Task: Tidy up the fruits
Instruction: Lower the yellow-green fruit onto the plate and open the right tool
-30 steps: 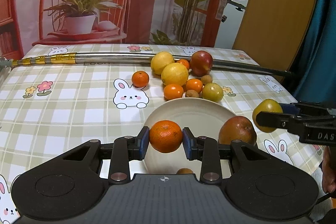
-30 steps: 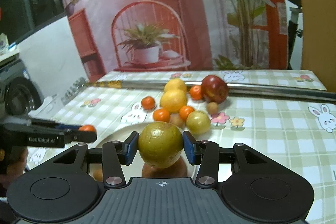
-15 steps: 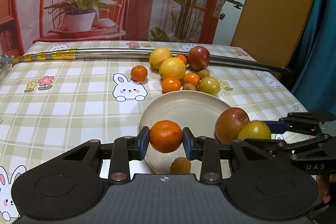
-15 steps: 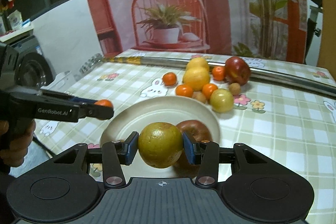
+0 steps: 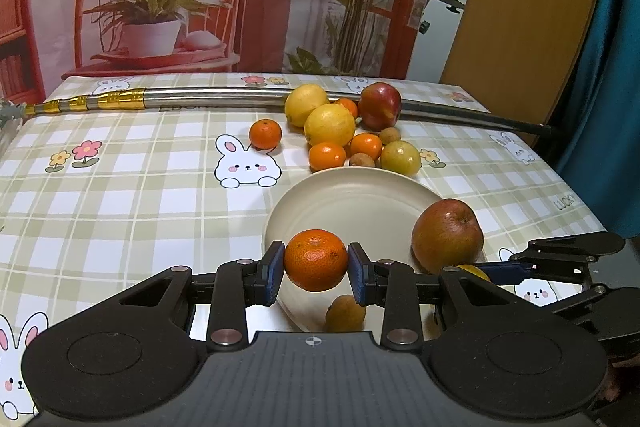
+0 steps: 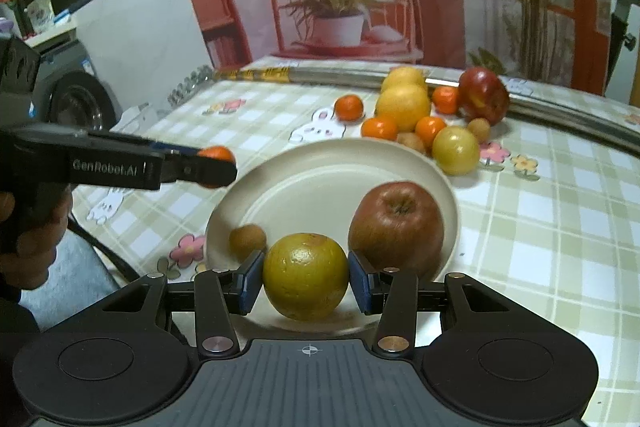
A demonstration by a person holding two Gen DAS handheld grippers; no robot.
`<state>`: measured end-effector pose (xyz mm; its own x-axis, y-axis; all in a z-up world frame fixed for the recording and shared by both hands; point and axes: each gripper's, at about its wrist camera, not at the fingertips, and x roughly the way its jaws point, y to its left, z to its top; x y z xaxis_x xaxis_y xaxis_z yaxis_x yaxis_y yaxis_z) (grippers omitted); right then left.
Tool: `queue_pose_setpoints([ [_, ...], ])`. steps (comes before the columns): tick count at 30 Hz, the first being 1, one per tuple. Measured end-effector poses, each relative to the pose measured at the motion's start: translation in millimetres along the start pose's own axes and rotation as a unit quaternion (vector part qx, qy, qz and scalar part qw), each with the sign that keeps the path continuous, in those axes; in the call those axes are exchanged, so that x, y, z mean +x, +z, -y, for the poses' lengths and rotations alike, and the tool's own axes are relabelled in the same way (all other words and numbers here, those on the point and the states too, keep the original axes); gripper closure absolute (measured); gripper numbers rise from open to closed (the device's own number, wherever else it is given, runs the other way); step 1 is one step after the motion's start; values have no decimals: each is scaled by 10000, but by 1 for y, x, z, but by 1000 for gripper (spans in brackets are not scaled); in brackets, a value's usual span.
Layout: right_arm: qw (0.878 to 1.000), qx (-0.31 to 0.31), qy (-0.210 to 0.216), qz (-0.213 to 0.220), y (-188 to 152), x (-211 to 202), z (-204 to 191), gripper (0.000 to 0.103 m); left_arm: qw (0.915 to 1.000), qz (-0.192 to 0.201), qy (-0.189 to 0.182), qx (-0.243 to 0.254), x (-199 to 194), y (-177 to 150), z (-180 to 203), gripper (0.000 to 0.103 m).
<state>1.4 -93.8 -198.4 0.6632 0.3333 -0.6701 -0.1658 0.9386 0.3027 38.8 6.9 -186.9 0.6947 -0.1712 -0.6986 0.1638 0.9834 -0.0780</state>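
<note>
The left hand-held gripper (image 5: 316,261) is clamped on an orange mandarin (image 5: 316,259) above the near rim of the cream plate (image 5: 352,195), which sits toward the table's near edge. The right hand-held gripper (image 6: 306,277) grips a yellow-green fruit (image 6: 306,275) low over the plate; from the left wrist view only a sliver of it shows behind the gripper body. A red-brown apple (image 6: 396,223) and a small brown fruit (image 6: 247,241), slightly blurred, lie on the plate. Remaining fruits (image 5: 340,131) cluster near the table's far edge against a metal pole (image 5: 200,97).
</note>
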Motion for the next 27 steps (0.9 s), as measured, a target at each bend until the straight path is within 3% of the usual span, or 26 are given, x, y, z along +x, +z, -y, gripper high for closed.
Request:
queue_pose_setpoints([
  [16,9997,142,76,-195,-6,17,5,60,9999,-106,49,-25,6,-2,-2,67],
  [22,10000,52,52,-17,-4,8,1,60,9999,-105,39,-24,7,-3,-1,67],
  [27,9990,-131,-43,424,3,-7,-4,60,9999,-155,37,-16,10,-4,-1,67],
])
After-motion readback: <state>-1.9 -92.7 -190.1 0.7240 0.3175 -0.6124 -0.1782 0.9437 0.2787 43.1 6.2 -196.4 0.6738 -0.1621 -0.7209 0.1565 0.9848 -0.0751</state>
